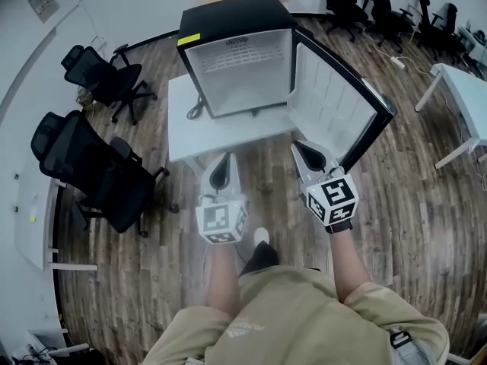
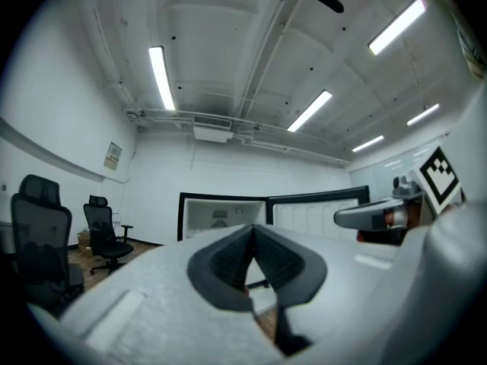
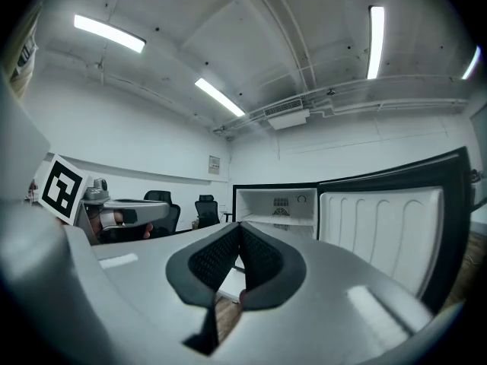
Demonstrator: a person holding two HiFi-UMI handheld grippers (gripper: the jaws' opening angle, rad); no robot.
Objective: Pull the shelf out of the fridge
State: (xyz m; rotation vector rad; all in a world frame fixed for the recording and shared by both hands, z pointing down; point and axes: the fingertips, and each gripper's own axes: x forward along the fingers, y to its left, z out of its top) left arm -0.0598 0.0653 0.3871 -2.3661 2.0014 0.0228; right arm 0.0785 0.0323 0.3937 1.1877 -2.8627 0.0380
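Observation:
A small black fridge [image 1: 236, 55] stands on a white table [image 1: 183, 131] with its door [image 1: 335, 101] swung open to the right. Inside the white cavity a wire shelf [image 1: 242, 59] sits near the top; the right gripper view shows this shelf [image 3: 278, 220] as a pale ledge. My left gripper [image 1: 221, 164] hovers in front of the table's near edge, jaws shut and empty. My right gripper [image 1: 303, 147] is beside it, just below the open door, also shut on nothing. Both point toward the fridge [image 2: 221, 217] and stay clear of it. The left gripper [image 2: 253, 230] and right gripper [image 3: 240, 228] show closed pads.
Two black office chairs [image 1: 99, 166] [image 1: 106, 74] stand left of the table. Another white table [image 1: 468, 90] is at the right, with more chairs [image 1: 358, 6] at the back. The person's feet and legs are on the wooden floor [image 1: 251, 173] between the grippers.

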